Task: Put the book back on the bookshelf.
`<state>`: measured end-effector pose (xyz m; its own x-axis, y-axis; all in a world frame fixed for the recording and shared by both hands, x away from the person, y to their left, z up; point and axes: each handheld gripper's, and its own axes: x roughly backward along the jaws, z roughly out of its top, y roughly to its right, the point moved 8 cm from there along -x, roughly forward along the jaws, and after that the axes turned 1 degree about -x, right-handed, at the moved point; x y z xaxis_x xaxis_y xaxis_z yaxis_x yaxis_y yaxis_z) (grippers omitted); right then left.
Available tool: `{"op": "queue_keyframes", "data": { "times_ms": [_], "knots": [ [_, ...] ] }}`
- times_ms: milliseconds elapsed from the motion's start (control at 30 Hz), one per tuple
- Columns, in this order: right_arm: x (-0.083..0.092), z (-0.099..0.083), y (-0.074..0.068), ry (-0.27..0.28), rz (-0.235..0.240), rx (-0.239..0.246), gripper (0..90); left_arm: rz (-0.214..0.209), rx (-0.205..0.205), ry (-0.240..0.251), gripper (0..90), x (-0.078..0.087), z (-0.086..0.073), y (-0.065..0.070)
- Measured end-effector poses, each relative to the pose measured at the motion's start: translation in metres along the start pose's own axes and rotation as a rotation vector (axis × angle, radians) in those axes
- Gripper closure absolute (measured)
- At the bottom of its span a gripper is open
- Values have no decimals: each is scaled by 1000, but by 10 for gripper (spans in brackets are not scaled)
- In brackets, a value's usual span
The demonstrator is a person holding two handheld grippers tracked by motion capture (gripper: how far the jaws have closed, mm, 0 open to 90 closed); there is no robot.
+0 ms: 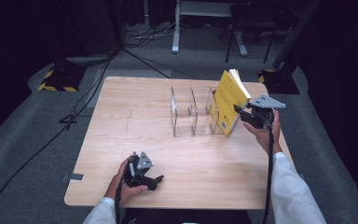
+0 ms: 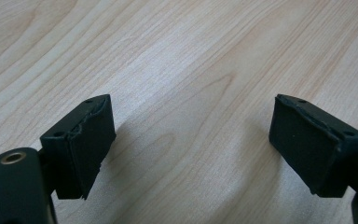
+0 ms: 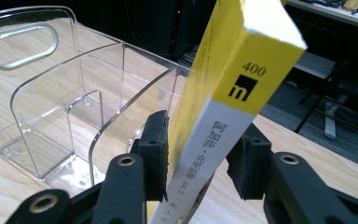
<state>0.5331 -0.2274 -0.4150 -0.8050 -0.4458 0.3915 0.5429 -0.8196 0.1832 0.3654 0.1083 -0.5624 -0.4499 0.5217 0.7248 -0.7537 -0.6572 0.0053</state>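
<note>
A yellow book (image 1: 230,100) stands tilted in the right-hand slot of a clear acrylic organizer (image 1: 186,116) at the far middle of the wooden table (image 1: 135,121). My right gripper (image 1: 238,112) is at the book's right edge, low on it. In the right gripper view the jaws (image 3: 198,158) straddle the book's white and yellow spine (image 3: 223,121); the left pad (image 3: 156,149) lies close along the cover and the right pad stands just off the spine, so the gripper is open. My left gripper (image 1: 154,180) rests near the table's front edge, open, with bare wood between its pads (image 2: 88,144).
The organizer (image 3: 51,93) has several upright dividers and an oval handle cut-out at its far end; its other slots hold nothing. Black stands, cables and a desk frame (image 1: 200,18) sit on the grey floor beyond the table.
</note>
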Motion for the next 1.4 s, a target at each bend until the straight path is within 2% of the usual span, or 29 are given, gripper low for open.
{"op": "queue_keyframes", "data": {
  "times_ms": [267, 533, 633, 800, 933, 1000, 1233, 1300, 1400],
  "knots": [
    [4, 1, 1, -12, 6, 12, 611, 0, 0, 0, 148, 0, 0, 0],
    [9, -2, 2, -21, 17, 6, 554, 0, 0, 0, 148, 0, 0, 0],
    [12, -4, 1, -24, 35, -1, 522, 0, 0, 0, 148, 0, 0, 0],
    [16, -8, -2, -50, 53, 23, 476, 0, 0, 0, 148, 0, 0, 0],
    [19, -9, -3, -62, 53, 36, 468, 0, 0, 0, 148, 0, 0, 0],
    [21, -11, -2, -74, 38, 57, 464, 0, 1, 0, 148, 0, 0, 0],
    [31, -15, -1, -91, 48, 57, 441, 0, 0, 0, 148, 0, 0, 0],
    [33, -18, -2, -109, 63, 65, 425, 0, 0, 0, 148, 0, 0, 0],
    [36, -22, -3, -130, 70, 95, 421, 0, 0, 0, 148, 0, 0, 0]
  ]
}}
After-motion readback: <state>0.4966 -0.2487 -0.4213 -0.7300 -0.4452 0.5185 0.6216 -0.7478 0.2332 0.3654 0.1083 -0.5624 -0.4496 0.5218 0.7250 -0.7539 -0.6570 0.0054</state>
